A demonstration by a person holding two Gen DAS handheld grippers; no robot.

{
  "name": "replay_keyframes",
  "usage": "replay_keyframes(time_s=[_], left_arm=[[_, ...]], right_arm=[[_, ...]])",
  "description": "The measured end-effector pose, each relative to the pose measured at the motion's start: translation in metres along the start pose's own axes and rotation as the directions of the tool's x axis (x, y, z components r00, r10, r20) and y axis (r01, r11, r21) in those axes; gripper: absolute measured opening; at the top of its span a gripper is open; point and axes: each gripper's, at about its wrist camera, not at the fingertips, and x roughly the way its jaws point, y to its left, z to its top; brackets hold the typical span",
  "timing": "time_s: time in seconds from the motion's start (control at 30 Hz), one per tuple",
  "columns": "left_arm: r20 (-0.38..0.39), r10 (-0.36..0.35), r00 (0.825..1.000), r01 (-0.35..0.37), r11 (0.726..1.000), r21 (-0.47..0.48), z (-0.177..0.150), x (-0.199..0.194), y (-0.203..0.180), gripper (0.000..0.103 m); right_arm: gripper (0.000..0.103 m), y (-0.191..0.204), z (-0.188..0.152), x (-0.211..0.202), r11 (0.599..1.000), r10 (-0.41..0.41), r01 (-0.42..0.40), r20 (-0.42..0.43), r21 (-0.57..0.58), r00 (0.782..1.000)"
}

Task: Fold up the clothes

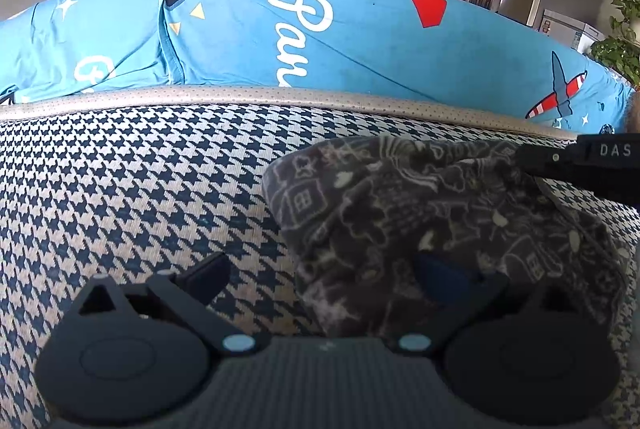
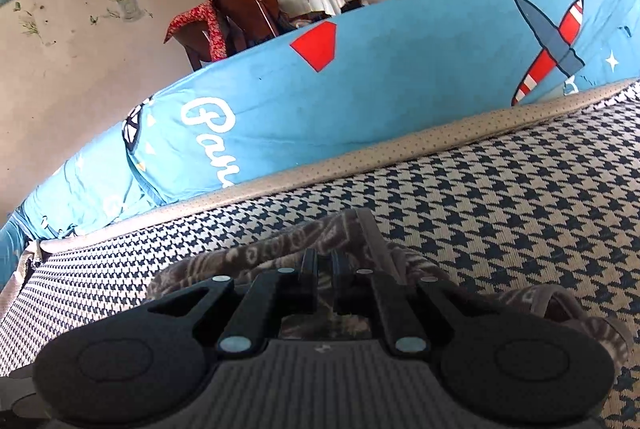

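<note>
Left wrist view: the left gripper [image 1: 320, 279] hovers with jaws wide, empty, its right finger over the near edge of the grey printed garment [image 1: 420, 213], which lies bunched on the houndstooth cushion [image 1: 140, 189]; the right gripper [image 1: 576, 165] reaches in from the far right. Right wrist view: the right gripper [image 2: 324, 265] is pinched tight on a fold of the garment [image 2: 256, 253]. The garment is judged soft, light and limp; grip hems or corners.

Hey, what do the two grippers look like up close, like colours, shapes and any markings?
Both are matte black plastic. The left gripper has angular linkage arms, pale round pivot pins, two big round discs and a ribbed grey plate between them; one finger looks dark blue. The right gripper has the same build, and its side reads "DAS" in white in the left view.
</note>
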Motion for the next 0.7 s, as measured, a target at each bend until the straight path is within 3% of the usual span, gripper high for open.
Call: replay_keyframes(time_s=[0.17,0.27,0.4,0.7], left_arm=[[0.005,0.009,1.0,-0.009,1.0,0.015,-0.001,-0.002,-0.002,0.103],[0.009,0.017,1.0,-0.017,0.999,0.029,-0.002,-0.003,-0.004,0.103],[0.006,0.011,1.0,-0.011,0.999,0.037,-0.002,-0.004,-0.005,0.103],[-0.003,0.028,1.0,-0.028,0.998,0.057,-0.001,-0.009,-0.009,0.103]], right_arm=[[0.008,0.008,0.001,0.007,0.999,0.034,-0.034,0.016,-0.008,0.999],[0.008,0.005,0.001,0.021,1.0,0.007,-0.007,-0.009,0.017,1.0],[0.006,-0.002,-0.004,0.044,0.994,-0.084,0.089,-0.092,0.057,0.992],[0.002,-0.005,-0.007,0.047,0.992,-0.112,0.116,-0.078,0.051,0.991]])
